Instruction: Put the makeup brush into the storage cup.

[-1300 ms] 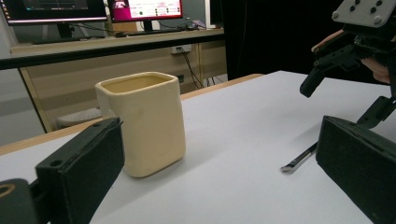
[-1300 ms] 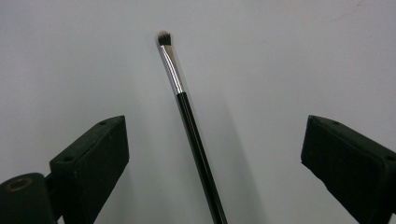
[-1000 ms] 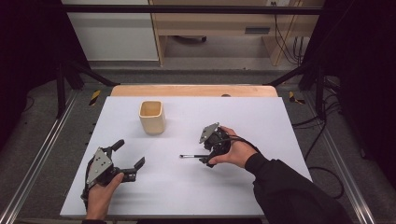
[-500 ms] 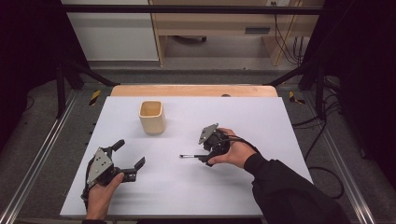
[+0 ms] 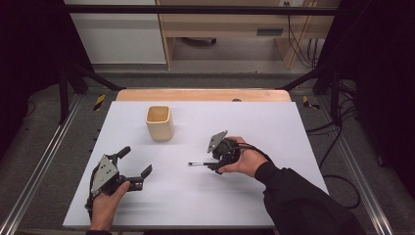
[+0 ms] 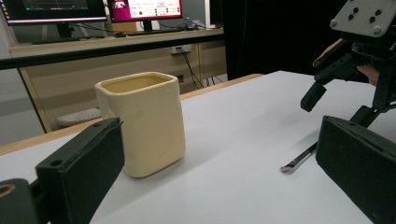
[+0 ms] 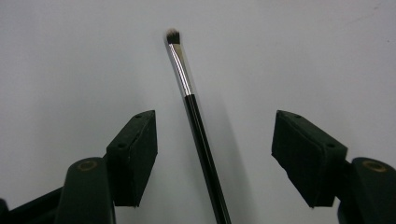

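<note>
Right tool down low over the white counter, with its two black pads on either side of the little brush. Pads just now closing in, but not touching yet, so not holding the brush. Gaps on both sides of the thin black handle. Set that way to pinch the handle in the middle, likely so the brush stays level when lifted.

Brush lying flat on the counter, soft tip pointing away from the hand and toward the middle. Near the right tool, well apart from the cup.

Cup standing upright, open top up, toward the far side of the counter. Looks like a good home for the brush, so probably left there for dropping it in.

Left tool resting at the near left side, pads wide apart and holding nothing. Pointed at the cup, maybe to steady it later. Kept off to the side, out of the right tool's way.
</note>
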